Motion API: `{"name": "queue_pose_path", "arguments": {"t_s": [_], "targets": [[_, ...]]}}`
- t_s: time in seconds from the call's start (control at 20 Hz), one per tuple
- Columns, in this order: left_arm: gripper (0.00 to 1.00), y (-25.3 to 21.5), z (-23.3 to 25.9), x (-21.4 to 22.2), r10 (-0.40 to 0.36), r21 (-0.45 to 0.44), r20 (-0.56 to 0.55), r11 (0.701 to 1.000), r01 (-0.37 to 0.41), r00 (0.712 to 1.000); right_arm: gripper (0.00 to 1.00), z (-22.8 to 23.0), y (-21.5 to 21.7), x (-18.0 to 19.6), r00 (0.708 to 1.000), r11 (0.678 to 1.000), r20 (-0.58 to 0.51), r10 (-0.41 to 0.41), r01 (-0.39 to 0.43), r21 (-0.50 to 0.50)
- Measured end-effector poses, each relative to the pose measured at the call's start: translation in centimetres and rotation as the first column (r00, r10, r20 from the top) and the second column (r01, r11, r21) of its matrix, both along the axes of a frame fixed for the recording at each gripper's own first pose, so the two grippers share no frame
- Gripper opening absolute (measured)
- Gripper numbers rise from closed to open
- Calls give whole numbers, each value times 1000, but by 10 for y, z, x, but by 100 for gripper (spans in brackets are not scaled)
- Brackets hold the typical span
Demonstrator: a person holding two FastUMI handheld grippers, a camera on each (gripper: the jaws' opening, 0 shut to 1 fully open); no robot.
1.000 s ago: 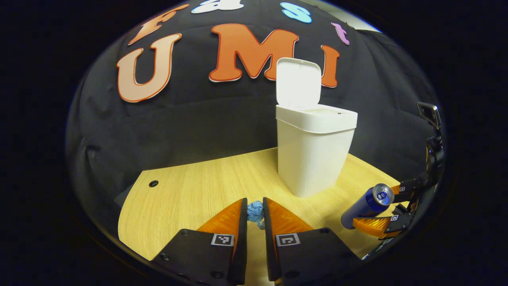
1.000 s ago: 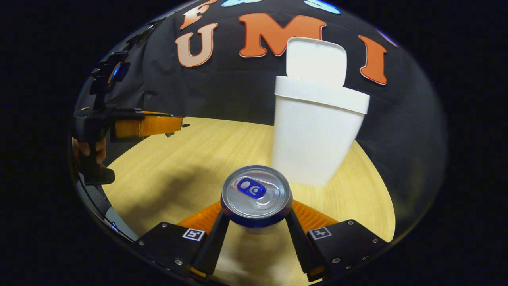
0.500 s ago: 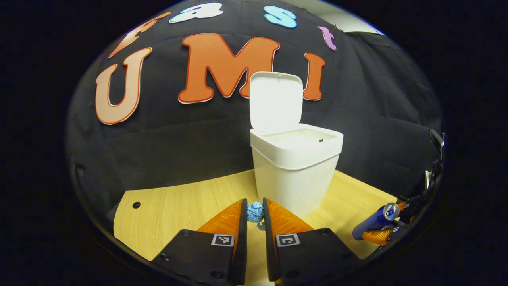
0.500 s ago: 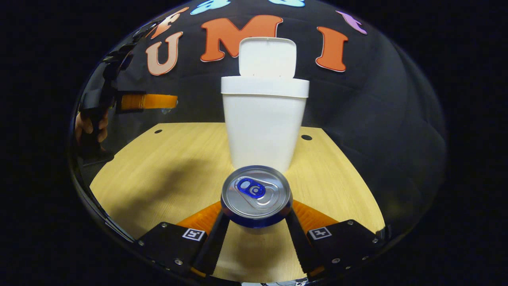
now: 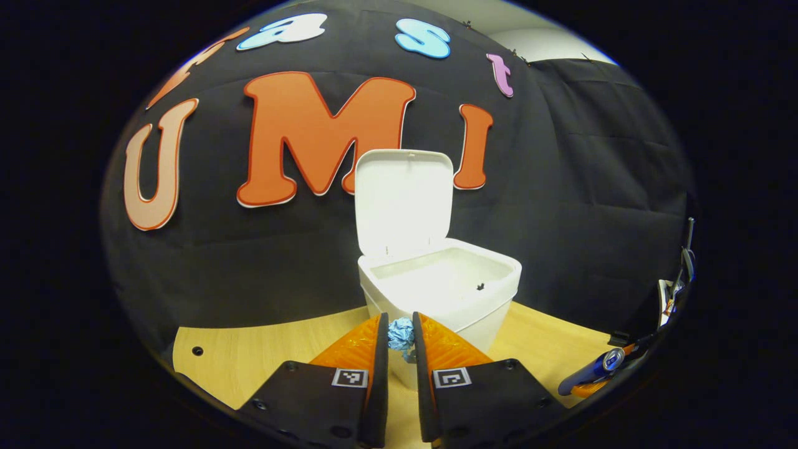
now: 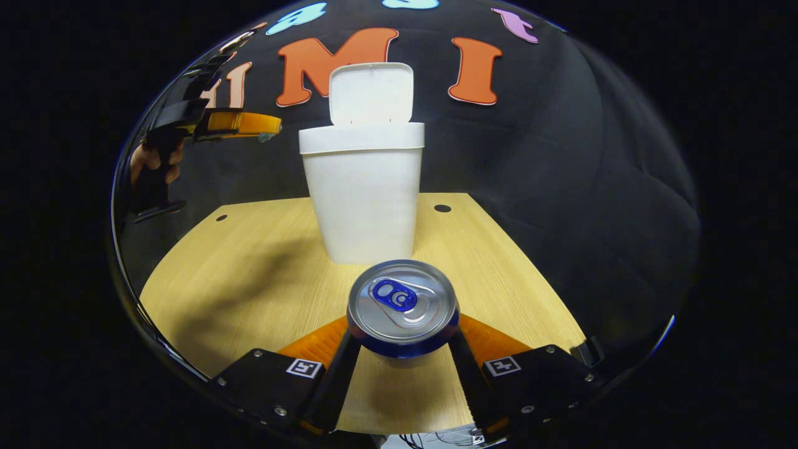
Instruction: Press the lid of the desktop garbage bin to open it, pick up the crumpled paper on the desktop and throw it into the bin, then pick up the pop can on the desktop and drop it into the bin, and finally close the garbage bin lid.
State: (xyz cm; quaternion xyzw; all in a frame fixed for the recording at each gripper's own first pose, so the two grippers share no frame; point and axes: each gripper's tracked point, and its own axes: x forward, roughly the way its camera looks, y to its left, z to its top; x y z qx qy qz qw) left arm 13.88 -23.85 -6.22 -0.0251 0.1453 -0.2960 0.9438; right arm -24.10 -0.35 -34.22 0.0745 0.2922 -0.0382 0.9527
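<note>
Pinching the crumpled paper (image 5: pixel 401 334) between the fingertips of the left gripper (image 5: pixel 399 337), both fingers (image 5: pixel 355 349) pressing on the small blue wad from either side. Carrying it up in the air, level with the rim of the garbage bin (image 5: pixel 499 277) and just short of the open mouth, judging by the left gripper view. Also appearing at the left edge of the right gripper view, held by a hand (image 6: pixel 144 163), off to the side of the bin at about rim height.

Clamping the pop can (image 6: pixel 403 310) in the right gripper (image 6: pixel 403 340), fingers closed against its sides, lid end facing the camera. Hanging low and well back from the bin over the wooden desktop (image 6: pixel 262 268); showing again as a small blue cylinder (image 5: pixel 592 369) at the lower right of the left gripper view.

Standing upright behind the opening, the lid (image 5: pixel 403 199) already swung back, bin interior pale and apparently bare as far as visible.

Judging progress: lid opening done; both items already lifted off the desktop; paper not yet dropped, but close. Remaining: releasing the paper over the opening, bringing the can across and dropping it in, then closing the lid.
</note>
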Motion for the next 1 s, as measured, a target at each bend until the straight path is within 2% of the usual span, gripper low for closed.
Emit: {"name": "queue_pose_path", "arguments": {"t_s": [0.45,0.95,1.0], "targets": [[22,-51,27,35,-40,-35,70,998,43,997,80,-11,27,-42,998,998,8,-63,63,-11],[30,-74,-1,46,-59,-24,21,998,59,998,80,1,5,-34,996,996,16,-89,89,-17],[35,-75,0,47,-61,-27,22,998,62,998,80,4,4,-31,996,996,18,-87,88,-18]]}}
